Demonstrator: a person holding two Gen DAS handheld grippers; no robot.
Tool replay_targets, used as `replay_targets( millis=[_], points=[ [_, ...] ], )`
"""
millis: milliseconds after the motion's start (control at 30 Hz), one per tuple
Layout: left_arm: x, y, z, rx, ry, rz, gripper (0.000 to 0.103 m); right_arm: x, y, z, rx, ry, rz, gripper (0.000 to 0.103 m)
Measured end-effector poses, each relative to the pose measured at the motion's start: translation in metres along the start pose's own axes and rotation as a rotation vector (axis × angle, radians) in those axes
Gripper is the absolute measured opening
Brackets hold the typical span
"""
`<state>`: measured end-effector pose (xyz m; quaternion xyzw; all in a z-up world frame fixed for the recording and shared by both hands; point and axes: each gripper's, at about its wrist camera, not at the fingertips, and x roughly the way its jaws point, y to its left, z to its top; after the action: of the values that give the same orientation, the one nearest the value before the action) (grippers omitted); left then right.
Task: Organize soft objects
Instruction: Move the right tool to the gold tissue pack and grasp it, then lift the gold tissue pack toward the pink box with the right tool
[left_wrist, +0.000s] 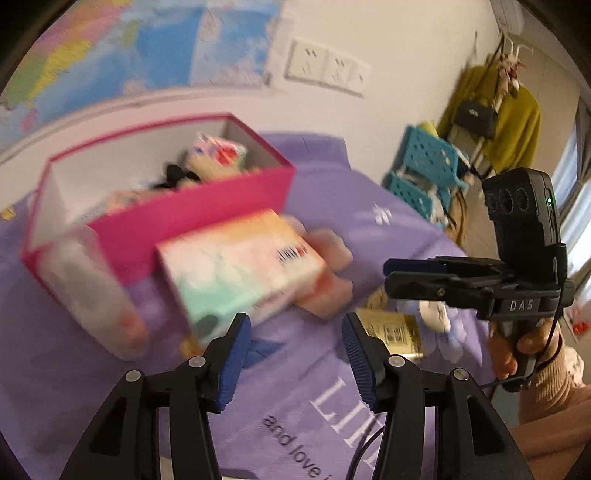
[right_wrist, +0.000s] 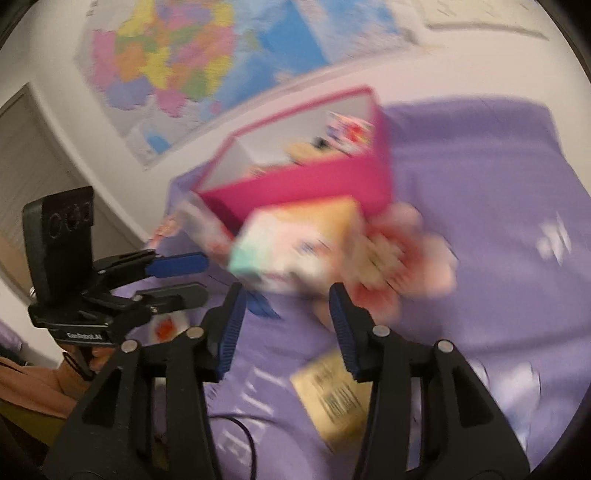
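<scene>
An open pink box (left_wrist: 192, 218) (right_wrist: 303, 184) with several soft items inside stands on the purple bedspread (left_wrist: 369, 206). A pastel tissue pack (left_wrist: 240, 266) (right_wrist: 295, 243) leans against its front, partly over a pink plush toy (left_wrist: 328, 258) (right_wrist: 406, 258). My left gripper (left_wrist: 295, 328) (right_wrist: 199, 275) is open just short of the pack, with nothing between its blue pads. My right gripper (right_wrist: 286, 295) (left_wrist: 388, 275) is open too and empty, facing the pack and the plush. A gold packet (left_wrist: 391, 332) (right_wrist: 332, 398) and a white-and-lilac plush (left_wrist: 439, 317) lie under the right gripper.
A clear-wrapped pack (left_wrist: 88, 288) lies at the box's left corner. Teal plastic baskets (left_wrist: 424, 166) and a coat rack with a yellow garment (left_wrist: 509, 122) stand beyond the bed. A map (right_wrist: 177, 62) and wall sockets (left_wrist: 325, 66) are behind the box. Both views are blurred.
</scene>
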<state>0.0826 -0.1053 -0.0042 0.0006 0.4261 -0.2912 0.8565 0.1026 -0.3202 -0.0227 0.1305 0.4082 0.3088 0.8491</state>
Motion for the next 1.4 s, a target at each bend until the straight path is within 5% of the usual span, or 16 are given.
replay_targets(
  millis=[233,500,633,733,967,1400],
  points=[
    [0.039,-0.022,-0.011,0.029,0.107,-0.071,0.052,-0.017,-0.039,-0.04,0.148,0.023,-0.08,0.049],
    [0.07,-0.036,-0.021,0.005,0.189,-0.145,0.045,-0.017,-0.043,-0.064,0.198,0.047,-0.041,0.049],
    [0.072,-0.036,-0.019,-0.019,0.182,-0.168,0.036,-0.009,-0.038,-0.067,0.182,0.058,-0.027,0.048],
    [0.075,-0.039,-0.019,-0.027,0.189,-0.184,0.035,-0.005,-0.034,-0.067,0.166,0.059,-0.027,0.04],
    [0.065,-0.037,-0.022,-0.046,0.174,-0.165,0.035,0.0,-0.023,-0.059,0.119,0.045,-0.042,0.039],
    [0.021,-0.014,-0.019,-0.102,0.06,-0.063,0.035,0.015,0.015,-0.032,0.001,0.023,0.03,0.039]
  ],
)
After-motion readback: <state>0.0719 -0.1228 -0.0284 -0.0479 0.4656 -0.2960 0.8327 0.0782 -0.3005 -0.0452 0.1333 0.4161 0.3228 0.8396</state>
